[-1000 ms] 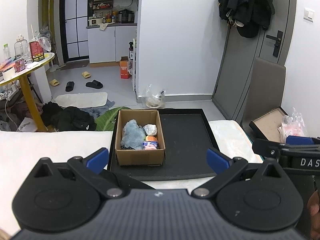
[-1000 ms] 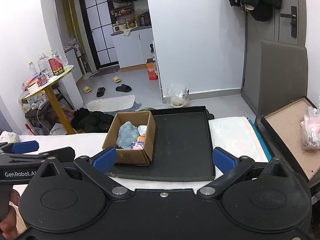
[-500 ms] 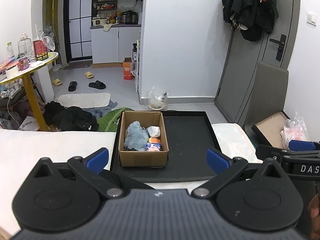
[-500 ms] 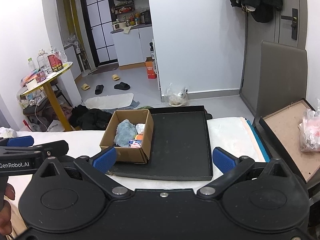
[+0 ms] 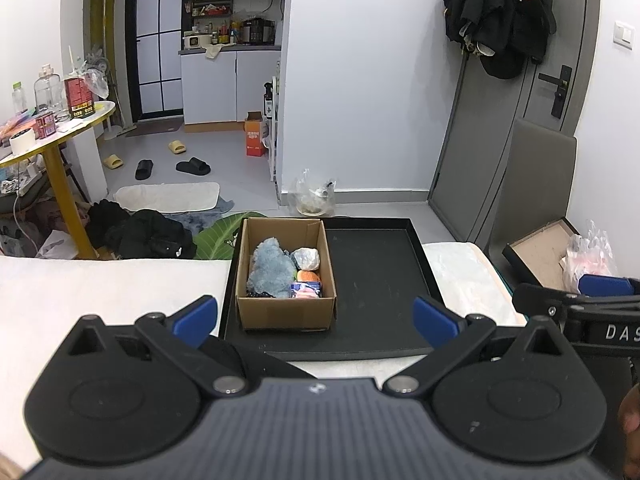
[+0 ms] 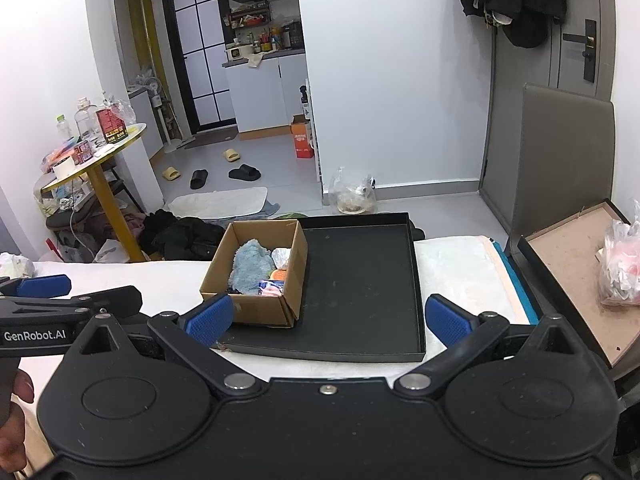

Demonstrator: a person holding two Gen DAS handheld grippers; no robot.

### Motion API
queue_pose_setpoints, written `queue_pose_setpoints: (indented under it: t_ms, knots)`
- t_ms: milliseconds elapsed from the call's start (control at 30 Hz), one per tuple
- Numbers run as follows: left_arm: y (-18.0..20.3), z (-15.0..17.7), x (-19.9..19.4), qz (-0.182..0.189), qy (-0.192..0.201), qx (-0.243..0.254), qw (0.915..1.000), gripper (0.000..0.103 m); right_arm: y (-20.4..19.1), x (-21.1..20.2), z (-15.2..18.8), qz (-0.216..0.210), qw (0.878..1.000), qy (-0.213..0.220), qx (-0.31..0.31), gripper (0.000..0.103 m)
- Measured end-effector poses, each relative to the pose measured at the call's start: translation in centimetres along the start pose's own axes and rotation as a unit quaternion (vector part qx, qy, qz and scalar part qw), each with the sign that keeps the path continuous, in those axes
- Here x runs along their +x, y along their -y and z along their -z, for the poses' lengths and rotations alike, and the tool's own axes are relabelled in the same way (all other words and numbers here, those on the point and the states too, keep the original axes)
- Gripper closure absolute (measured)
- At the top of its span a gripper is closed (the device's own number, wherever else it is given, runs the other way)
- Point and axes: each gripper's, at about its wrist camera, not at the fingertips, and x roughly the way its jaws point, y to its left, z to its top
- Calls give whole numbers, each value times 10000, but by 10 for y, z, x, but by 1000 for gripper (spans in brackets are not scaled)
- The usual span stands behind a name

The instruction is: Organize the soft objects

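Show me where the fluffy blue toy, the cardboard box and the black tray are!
fluffy blue toy (image 5: 269,269): left wrist view, middle of its fur.
cardboard box (image 5: 286,314): left wrist view, near front wall.
black tray (image 5: 374,276): left wrist view, bare floor.

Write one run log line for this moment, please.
left gripper open | right gripper open | brown cardboard box on black tray | nothing held

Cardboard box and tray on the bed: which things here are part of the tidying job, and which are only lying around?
For the job:
cardboard box
black tray
blue plush and other soft items inside the box
left gripper, open
right gripper, open

Lying about:
slippers
yellow round table
plastic bag
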Motion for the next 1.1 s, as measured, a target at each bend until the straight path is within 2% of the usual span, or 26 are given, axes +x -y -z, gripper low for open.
queue_pose_setpoints:
  t_ms: [1100]
  knots:
    - [2,2,4,45,-44,19,10000,0,2,1,-1,-120,9998,-85,124,0]
